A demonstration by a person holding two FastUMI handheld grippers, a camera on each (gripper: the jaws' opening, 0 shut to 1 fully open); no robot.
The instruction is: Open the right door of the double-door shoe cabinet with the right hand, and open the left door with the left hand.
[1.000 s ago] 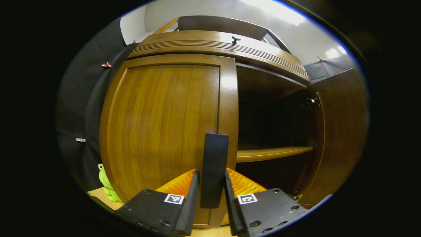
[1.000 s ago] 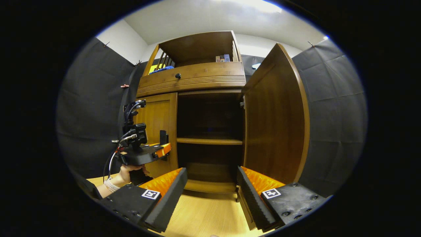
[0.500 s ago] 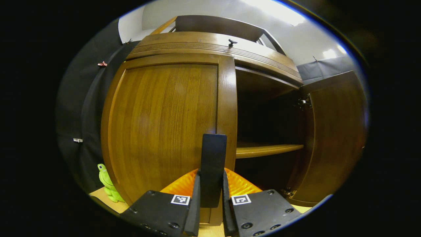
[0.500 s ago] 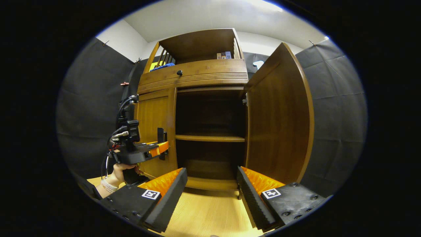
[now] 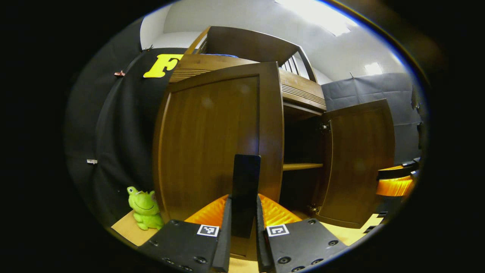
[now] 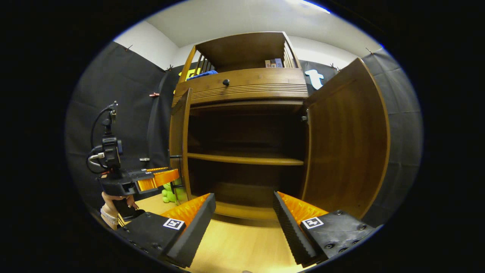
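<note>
Both doors of the shoe cabinet [image 6: 242, 91] stand swung out from its front as I work the rig from afar. My left gripper [image 5: 242, 223] has its jaws clamped together on the dark upright handle [image 5: 245, 189] of the left door [image 5: 216, 140] — the handle sits on that door's free edge, and the door is angled well away from the cabinet. In the right gripper view the left door [image 6: 182, 140] appears nearly edge-on at the cabinet's left side, with the left gripper [image 6: 166, 176] just beside it and a hand [image 6: 113, 203] gripping its grip below. My right gripper [image 6: 244, 223] hangs in front of the cabinet's open middle, jaws wide apart, touching nothing. The right door [image 6: 346, 144] is swung fully out at the cabinet's right side — its inner face toward me. Inside the cabinet a single shelf [image 6: 246, 159] crosses the dark interior. A green frog toy [image 5: 144, 208] sits on the pale wooden floor [image 6: 235, 250] to the left of the cabinet, near the left door's foot.
</note>
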